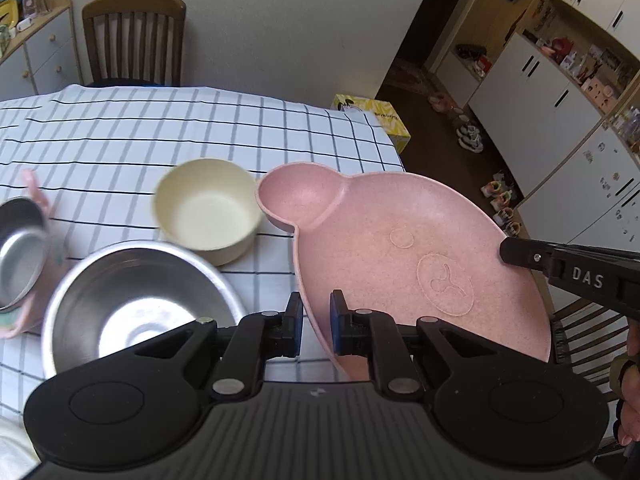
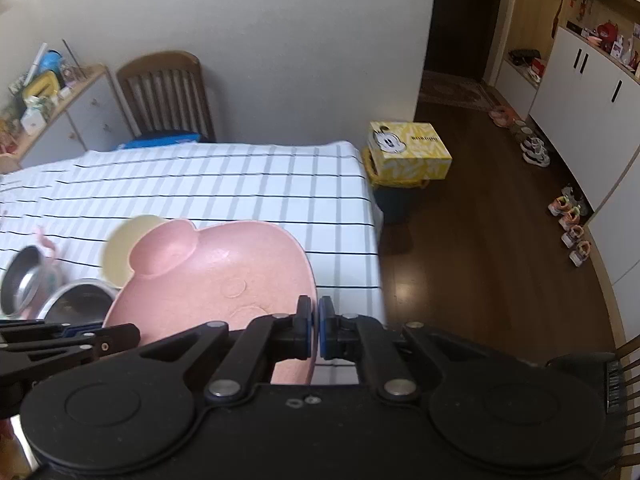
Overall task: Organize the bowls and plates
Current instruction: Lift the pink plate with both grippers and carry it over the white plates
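A pink bear-shaped plate (image 1: pixel 400 248) is held up over the table's right side. My left gripper (image 1: pixel 316 326) is shut on its near left rim. My right gripper (image 2: pixel 314 330) is shut on its right rim; it shows in the left wrist view (image 1: pixel 506 254) at the plate's far right edge. The plate also shows in the right wrist view (image 2: pixel 212 276). A cream bowl (image 1: pixel 208 208) stands on the checked cloth. A large steel bowl (image 1: pixel 132 304) sits nearer, left of my left gripper. A smaller steel bowl (image 1: pixel 20 252) rests in a pink holder at the far left.
The table (image 1: pixel 160 132) has a white cloth with dark grid lines. A wooden chair (image 1: pixel 134 40) stands at its far side. A yellow box (image 2: pixel 408 150) sits on a bin past the right edge. Shoes (image 2: pixel 572 224) line the cabinets on the right.
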A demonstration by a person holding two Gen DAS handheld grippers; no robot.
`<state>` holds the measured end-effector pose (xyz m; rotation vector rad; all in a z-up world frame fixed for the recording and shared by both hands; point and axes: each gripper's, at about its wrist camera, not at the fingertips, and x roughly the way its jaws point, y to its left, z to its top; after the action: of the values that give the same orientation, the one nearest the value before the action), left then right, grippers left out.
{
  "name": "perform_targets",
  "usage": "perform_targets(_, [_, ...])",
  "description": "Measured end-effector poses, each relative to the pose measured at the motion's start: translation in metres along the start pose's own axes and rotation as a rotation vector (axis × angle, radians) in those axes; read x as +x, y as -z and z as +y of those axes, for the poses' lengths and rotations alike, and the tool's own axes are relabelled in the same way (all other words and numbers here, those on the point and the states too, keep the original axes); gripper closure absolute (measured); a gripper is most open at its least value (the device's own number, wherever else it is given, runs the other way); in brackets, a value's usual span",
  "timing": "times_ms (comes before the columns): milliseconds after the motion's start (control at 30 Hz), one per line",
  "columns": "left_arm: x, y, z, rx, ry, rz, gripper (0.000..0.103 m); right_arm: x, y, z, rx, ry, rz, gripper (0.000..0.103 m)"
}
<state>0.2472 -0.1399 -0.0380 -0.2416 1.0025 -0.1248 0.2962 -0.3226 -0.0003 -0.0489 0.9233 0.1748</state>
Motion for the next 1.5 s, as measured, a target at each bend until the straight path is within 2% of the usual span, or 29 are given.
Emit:
perform_targets(333, [-0.079, 0.029, 0.07, 0.031, -0.031, -0.058, 0.09, -0.054, 0.026, 0.078, -0.003, -0.074, -0.033, 0.098])
perform_targets(800, [-0.167, 0.077, 0.186, 0.011, -0.093, -0.095, 0.09, -0.082, 0.074, 0.207, -0.021, -0.161, -0.031, 0.098])
perform_targets(1200, [-0.176, 0.133, 0.262, -0.046, -0.16, -0.039, 0.09, -0.069, 0.131, 0.29, -0.065, -0.204, 0.035, 0.097])
perform_targets(1500, [-0.165, 0.169, 0.281, -0.015, -0.189, -0.016, 0.09, -0.05, 0.169, 0.319, -0.074, -0.186, 0.09, 0.097])
